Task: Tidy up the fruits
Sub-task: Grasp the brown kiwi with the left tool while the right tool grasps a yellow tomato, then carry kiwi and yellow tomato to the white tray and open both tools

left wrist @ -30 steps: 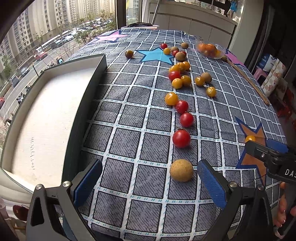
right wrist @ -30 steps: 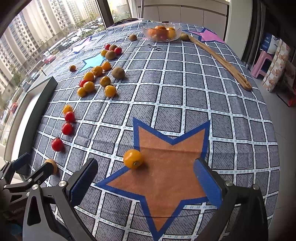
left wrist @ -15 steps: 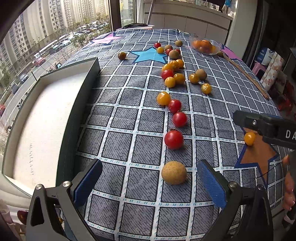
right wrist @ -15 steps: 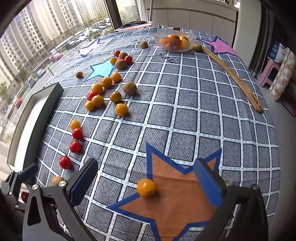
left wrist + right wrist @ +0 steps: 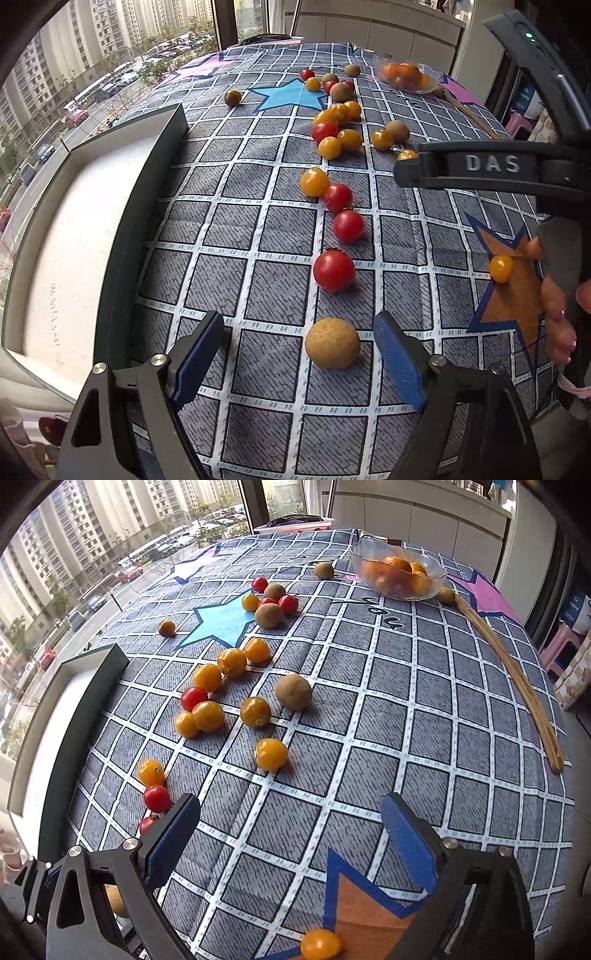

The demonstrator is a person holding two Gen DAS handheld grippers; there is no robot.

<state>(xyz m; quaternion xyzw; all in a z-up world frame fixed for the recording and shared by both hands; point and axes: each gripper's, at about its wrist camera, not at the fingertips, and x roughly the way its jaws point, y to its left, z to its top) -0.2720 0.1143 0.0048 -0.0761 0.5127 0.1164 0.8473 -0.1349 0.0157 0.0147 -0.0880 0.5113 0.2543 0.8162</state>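
Several red and yellow cherry tomatoes and brown round fruits lie scattered on a grey checked tablecloth (image 5: 280, 236). My left gripper (image 5: 301, 363) is open, its blue pads either side of a tan round fruit (image 5: 332, 342) that lies on the cloth. A red tomato (image 5: 334, 270) sits just beyond it. My right gripper (image 5: 291, 843) is open and empty above the cloth; a yellow tomato (image 5: 320, 944) lies on the orange star below it and also shows in the left wrist view (image 5: 500, 268). The right gripper's body (image 5: 491, 166) crosses the left wrist view.
A dark-rimmed white tray (image 5: 155, 177) lies along the table's left edge. A glass bowl of orange fruit (image 5: 397, 574) stands at the far end. A long wooden stick (image 5: 513, 675) lies near the right edge. A window is beyond the left side.
My right gripper has risen and moved forward, so the yellow tomato on the star slid from between its fingers to below them. My left gripper has edged closer around the tan fruit.
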